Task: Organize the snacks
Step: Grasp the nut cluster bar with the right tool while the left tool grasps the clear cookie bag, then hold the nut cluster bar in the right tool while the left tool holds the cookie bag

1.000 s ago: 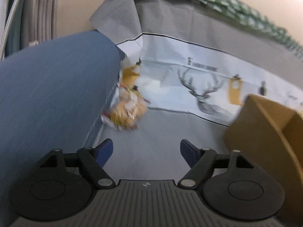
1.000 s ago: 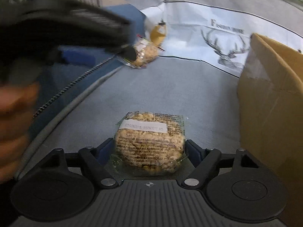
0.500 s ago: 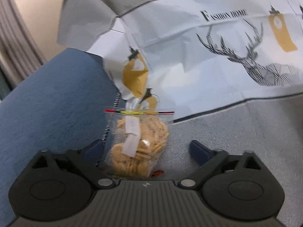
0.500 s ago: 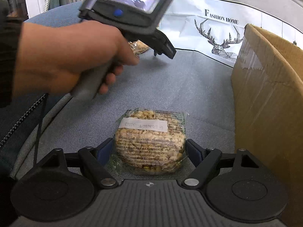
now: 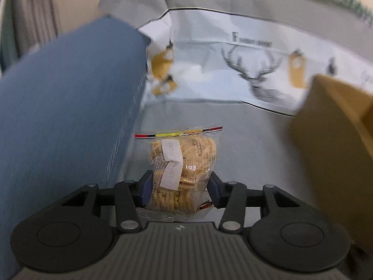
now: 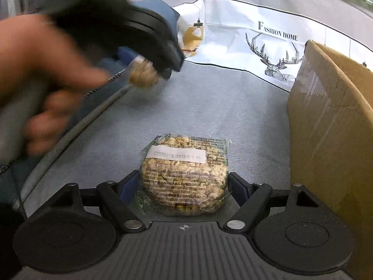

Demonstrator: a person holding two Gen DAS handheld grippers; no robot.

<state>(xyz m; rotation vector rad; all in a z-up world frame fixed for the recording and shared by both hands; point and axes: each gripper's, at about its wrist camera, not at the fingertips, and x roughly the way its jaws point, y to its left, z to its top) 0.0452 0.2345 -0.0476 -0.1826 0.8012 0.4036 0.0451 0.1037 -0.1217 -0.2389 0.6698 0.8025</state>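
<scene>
My left gripper (image 5: pixel 178 186) is shut on a clear bag of yellow crackers (image 5: pixel 184 163) with a white label, held above the grey cushion; the bag also shows blurred in the right wrist view (image 6: pixel 142 74) under the left gripper (image 6: pixel 163 67). My right gripper (image 6: pixel 184 186) is shut on a round clear pack of puffed grain snack (image 6: pixel 185 175), low over the grey seat. A cardboard box (image 6: pixel 331 121) stands on the right, also seen in the left wrist view (image 5: pixel 333 135).
A blue cushion (image 5: pixel 65 107) rises on the left. A white cloth with a deer print (image 6: pixel 275 53) covers the back. The grey seat surface (image 6: pixel 209 107) lies between cushion and box. My hand (image 6: pixel 46 74) holds the left gripper.
The left gripper closed on the cracker bag and pulled it back from the cushion corner toward the middle. The right gripper kept holding its snack pack, nearly still.
</scene>
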